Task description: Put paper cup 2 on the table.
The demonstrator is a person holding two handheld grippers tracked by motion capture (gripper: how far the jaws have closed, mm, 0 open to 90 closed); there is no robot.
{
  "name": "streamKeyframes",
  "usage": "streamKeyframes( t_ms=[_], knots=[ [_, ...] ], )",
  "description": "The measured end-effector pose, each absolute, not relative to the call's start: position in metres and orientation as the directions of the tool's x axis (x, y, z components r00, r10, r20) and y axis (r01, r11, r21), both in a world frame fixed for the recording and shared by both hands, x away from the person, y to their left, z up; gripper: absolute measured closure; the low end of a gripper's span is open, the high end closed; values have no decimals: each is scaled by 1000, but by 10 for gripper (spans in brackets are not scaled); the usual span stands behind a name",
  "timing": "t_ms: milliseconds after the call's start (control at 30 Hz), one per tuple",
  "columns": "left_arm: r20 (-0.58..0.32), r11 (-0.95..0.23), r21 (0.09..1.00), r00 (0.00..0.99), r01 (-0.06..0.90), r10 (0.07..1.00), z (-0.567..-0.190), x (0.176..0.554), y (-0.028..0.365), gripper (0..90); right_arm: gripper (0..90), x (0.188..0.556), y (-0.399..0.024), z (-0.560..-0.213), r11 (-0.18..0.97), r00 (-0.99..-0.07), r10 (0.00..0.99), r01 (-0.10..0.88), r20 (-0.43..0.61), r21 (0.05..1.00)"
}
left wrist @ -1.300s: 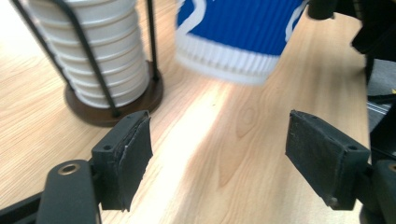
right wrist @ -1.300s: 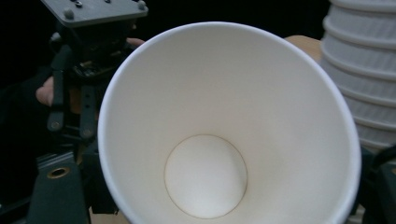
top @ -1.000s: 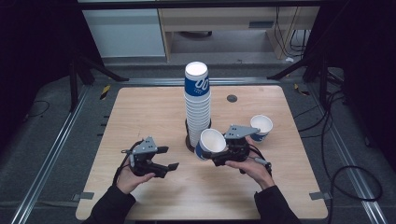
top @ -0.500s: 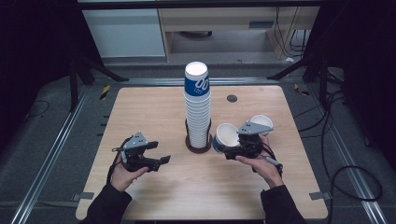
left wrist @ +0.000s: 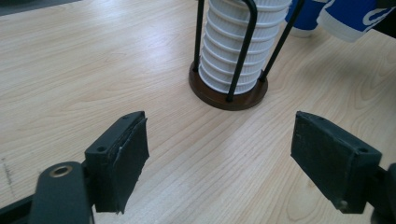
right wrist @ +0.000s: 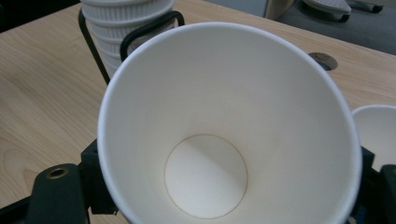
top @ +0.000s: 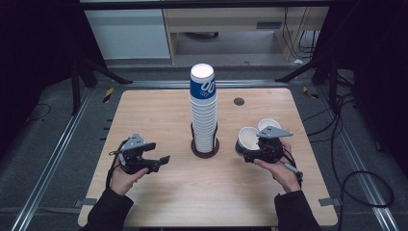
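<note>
**Cup in the right gripper, heading to sit beside its mate**

Right gripper (top: pixel 255 153): clamped on a paper cup (top: pixel 247 139), jaws pressing the wall from both sides. Cup sits above the right part of the table (top: pixel 159 108), between the cup stack (top: pixel 203 108) and a second loose cup (top: pixel 266 124) standing near the right edge.

Left gripper (top: pixel 156 163): jaws spread wide, nothing between them, hovering low over bare wood on the left. In the left gripper view its pads (left wrist: pixel 128 154) frame the stack's brown base (left wrist: pixel 228 95) and black wire holder (left wrist: pixel 247 44).

Orientation: held cup is tipped. Its long axis, base to rim, leans away from vertical; the mouth faces up and back toward the person, so the right gripper view looks straight down into the white interior (right wrist: pixel 229 126) to the round bottom.

Step in hand, as judged: placing this cup down next to the standing one.
- Roll the wrist to bring the axis vertical, base down, before lowering.
- Keep squeeze light; thin paper wall dents easily.
- Leave a gap from the standing cup so the jaws can release without knocking it.
- Release only once the base is flat on the wood.
</note>
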State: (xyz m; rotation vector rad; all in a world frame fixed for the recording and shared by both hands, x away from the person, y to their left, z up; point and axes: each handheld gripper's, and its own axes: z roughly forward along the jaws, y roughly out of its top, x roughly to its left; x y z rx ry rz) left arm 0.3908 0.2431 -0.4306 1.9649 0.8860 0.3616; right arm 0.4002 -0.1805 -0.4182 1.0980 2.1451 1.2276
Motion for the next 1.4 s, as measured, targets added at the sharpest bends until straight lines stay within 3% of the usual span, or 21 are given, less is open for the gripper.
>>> streamKeyframes(
  t_ms=[767, 1400],
  knots=[
    [-87, -308, 838, 666, 451, 741, -432, 392, 250, 182, 195, 406, -204, -443, 331, -518, 855, 513, -22, 792],
    [-82, -326, 826, 670, 459, 738, -436, 393, 249, 180, 184, 410, -200, -463, 353, -539, 842, 556, 3, 753]
  ],
)
